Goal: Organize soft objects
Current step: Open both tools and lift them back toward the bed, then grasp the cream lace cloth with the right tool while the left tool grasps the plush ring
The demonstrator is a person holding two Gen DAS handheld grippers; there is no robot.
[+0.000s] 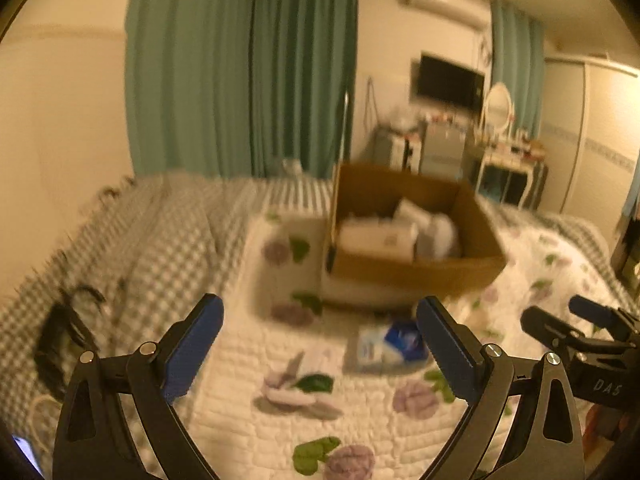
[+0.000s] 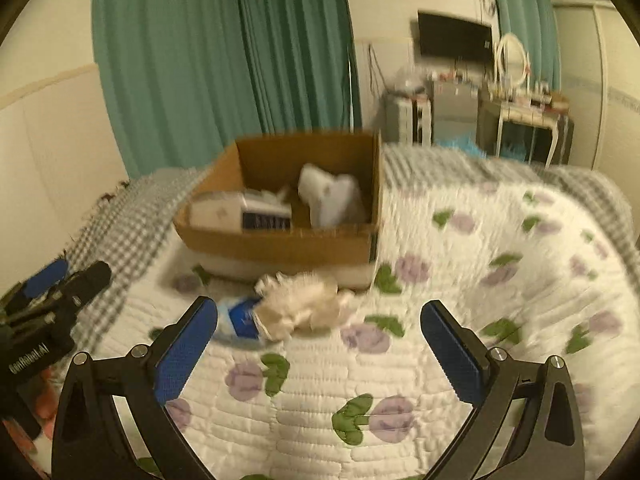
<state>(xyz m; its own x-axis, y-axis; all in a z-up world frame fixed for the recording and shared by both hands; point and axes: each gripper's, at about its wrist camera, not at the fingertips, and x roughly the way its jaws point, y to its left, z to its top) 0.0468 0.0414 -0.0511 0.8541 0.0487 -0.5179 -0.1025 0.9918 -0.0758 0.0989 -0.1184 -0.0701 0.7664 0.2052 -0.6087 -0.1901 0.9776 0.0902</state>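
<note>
A brown cardboard box (image 1: pixel 416 272) (image 2: pixel 280 244) stands on the bed and holds white soft packs (image 1: pixel 380 236) (image 2: pixel 328 200). A blue and white pack (image 1: pixel 384 346) (image 2: pixel 240 318) lies on the quilt in front of the box. Beside it in the right wrist view lies a cream fluffy item (image 2: pixel 304 306). My left gripper (image 1: pixel 320 344) is open and empty above the quilt, the pack just ahead between its fingers. My right gripper (image 2: pixel 320 340) is open and empty, a short way before the fluffy item. Both views are blurred.
A white quilt with purple flowers (image 2: pixel 460 280) covers the bed, over a checked blanket (image 1: pixel 160 240). A dark object (image 1: pixel 64 328) lies at the left. Green curtains (image 1: pixel 240 68), a wall TV (image 1: pixel 446 82), shelves and a dresser with a mirror (image 1: pixel 504 152) stand behind.
</note>
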